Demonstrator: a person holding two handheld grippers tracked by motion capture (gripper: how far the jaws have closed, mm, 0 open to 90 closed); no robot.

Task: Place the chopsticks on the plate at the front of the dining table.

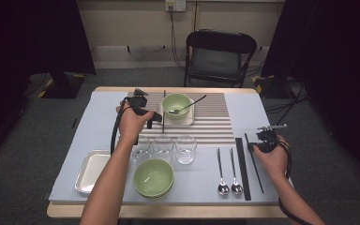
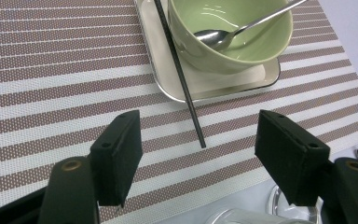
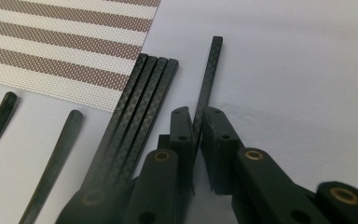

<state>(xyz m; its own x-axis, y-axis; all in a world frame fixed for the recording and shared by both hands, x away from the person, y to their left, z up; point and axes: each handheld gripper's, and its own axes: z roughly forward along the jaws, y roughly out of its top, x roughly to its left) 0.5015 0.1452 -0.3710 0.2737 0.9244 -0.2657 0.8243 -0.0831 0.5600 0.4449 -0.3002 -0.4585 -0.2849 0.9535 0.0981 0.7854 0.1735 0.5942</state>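
Right hand-held gripper (image 3: pixel 196 122) is narrow now, its jaws closed on the single chopstick (image 3: pixel 208 77) that lies apart from the others on the counter (image 1: pixel 206 176). I hold this stick near its end, and the rest of it points away from me toward 12 o'clock. At 9 o'clock of it, just beside, lies the bundle of chopsticks (image 3: pixel 142 95), tight together, so I think I took the separated one because the jaws can go around it without touching the rest. Farther to 9 o'clock are the two spoons (image 1: pixel 229 171), parallel like in a store of cutlery.

Left hand-held gripper (image 2: pixel 198 154) is wide and holds nothing. It hovers over the striped placemat (image 2: pixel 51 60), and between its jaws, at 12 o'clock, lies another chopstick (image 2: pixel 179 70) with one end on the mat and the other on the small tray (image 2: pixel 270 77). On this tray stands the green bowl (image 2: pixel 242 51) with a spoon (image 2: pixel 223 37) inside. In my judgement this is a place setting, and the stick in my right gripper shall become the partner of that one. In the high view, three glasses (image 1: pixel 164 149), stacked green bowls (image 1: pixel 153 178) and an empty tray (image 1: pixel 91 171) wait at 6 o'clock of the mat.
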